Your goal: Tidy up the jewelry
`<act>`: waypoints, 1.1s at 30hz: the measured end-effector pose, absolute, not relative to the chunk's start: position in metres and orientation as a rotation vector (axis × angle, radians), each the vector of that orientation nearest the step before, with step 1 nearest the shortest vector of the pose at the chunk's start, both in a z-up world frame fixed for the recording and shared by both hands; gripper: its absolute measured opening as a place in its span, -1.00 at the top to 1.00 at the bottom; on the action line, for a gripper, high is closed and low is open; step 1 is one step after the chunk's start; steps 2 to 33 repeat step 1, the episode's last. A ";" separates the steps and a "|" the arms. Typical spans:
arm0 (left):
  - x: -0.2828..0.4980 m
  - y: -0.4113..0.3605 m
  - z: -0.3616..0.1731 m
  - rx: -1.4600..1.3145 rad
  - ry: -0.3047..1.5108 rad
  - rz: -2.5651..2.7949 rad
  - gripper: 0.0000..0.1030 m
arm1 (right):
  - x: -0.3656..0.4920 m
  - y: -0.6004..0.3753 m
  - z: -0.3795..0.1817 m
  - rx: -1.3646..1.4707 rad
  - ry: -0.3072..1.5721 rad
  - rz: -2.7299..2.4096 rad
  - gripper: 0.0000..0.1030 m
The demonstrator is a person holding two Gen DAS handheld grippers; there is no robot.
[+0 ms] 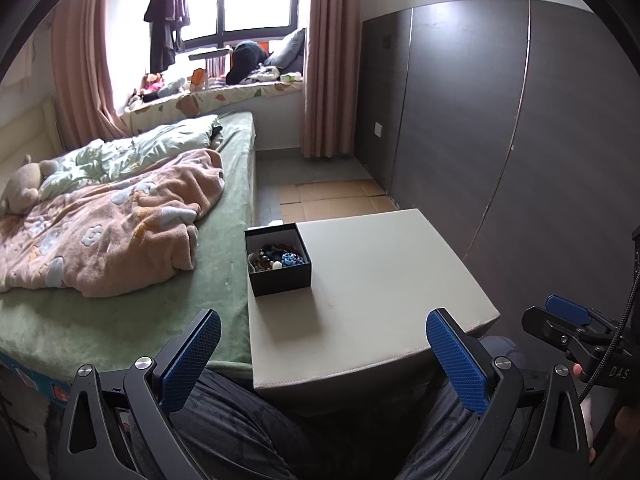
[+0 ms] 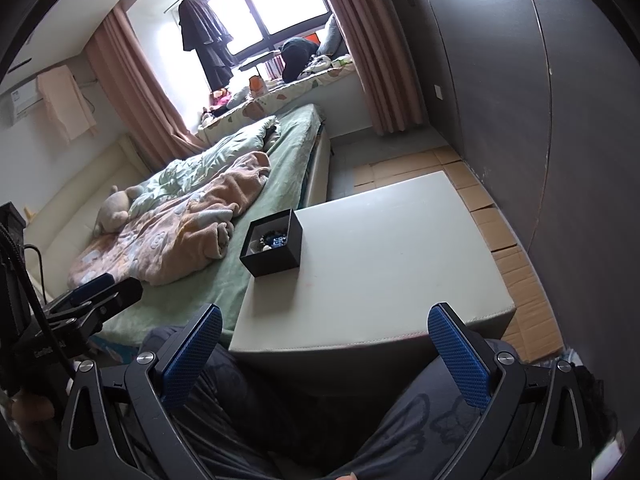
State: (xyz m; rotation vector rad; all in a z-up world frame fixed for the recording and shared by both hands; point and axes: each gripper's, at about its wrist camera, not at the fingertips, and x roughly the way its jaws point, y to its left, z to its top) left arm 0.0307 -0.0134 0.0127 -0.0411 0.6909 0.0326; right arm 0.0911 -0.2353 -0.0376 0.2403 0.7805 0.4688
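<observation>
Bedside, a pale ottoman [image 1: 380, 280] is set against the bed [image 1: 120, 300]. At its ten o'clock corner sits the black box [image 1: 279, 276] of jewelry [image 1: 276, 259], within reach. Left gripper [image 1: 324, 360] and right gripper [image 2: 326, 356] are held wide open, empty, ready.

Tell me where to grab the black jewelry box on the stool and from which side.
Pinch the near wall of the black box from above with the left hand-held gripper, one finger inside, one outside. The box is lidless, its rim is thin and upright, and the beads probably leave room.
</observation>
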 end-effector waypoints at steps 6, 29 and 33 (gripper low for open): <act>0.031 -0.014 0.013 -0.041 0.693 0.028 -0.99 | 0.091 -0.235 -0.038 0.240 0.781 0.469 -1.00; 0.031 -0.014 0.013 -0.041 0.693 0.028 -0.99 | 0.091 -0.235 -0.038 0.240 0.781 0.469 -1.00; 0.031 -0.014 0.013 -0.041 0.693 0.028 -0.99 | 0.091 -0.235 -0.038 0.240 0.781 0.469 -1.00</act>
